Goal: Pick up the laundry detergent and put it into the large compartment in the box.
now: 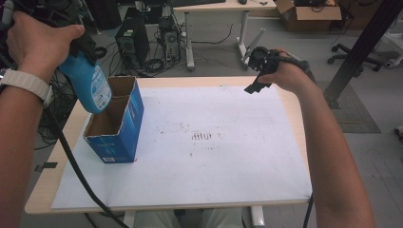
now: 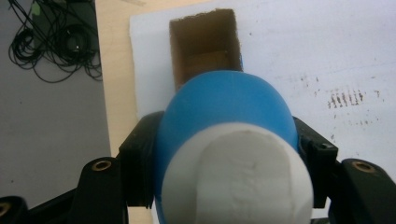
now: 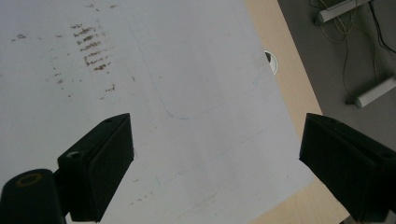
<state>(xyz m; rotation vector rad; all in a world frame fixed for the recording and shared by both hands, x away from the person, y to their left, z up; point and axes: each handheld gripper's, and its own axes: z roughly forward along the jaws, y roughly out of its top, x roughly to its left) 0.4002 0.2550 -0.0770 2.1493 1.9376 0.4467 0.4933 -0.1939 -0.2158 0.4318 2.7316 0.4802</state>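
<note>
**Q.** What does the figure show?

**A.** The left gripper (image 1: 78, 47) is clenched on a blue bottle (image 1: 88, 83), its jaws pressing the body from either side just below the white cap (image 2: 238, 179). The bottle hangs base-down, slightly tilted, over the near compartment of an open blue carton (image 1: 124, 130). The carton stands near the left edge of the white sheet (image 1: 214, 156) covering the table (image 1: 297, 118). The right gripper (image 3: 215, 154) hovers well apart over the far right of the sheet, its jaws spread wide with nothing between them.

**Q.** Has the bottle entered the carton?

**A.** Probably not. In the high view its base overlaps the rim, but whether it touches the cardboard cannot be told from that angle.

**Q.** What could go wrong from here?

**A.** Three things, in my judgement. First, the bottle looks nearly as wide as the compartment, so a tilted descent could catch the base on the rim or on the divider. Second, the carton looks light and nothing steadies it, so a sideways push could slide or tip it toward the table edge. Third, the bottle's rounded body could slip in the grip if the base jams while the hand presses down.

**Q.** What would lessen the risk?

**A.** Straightening the bottle before lowering, or bracing the carton with the idle gripper.
</note>
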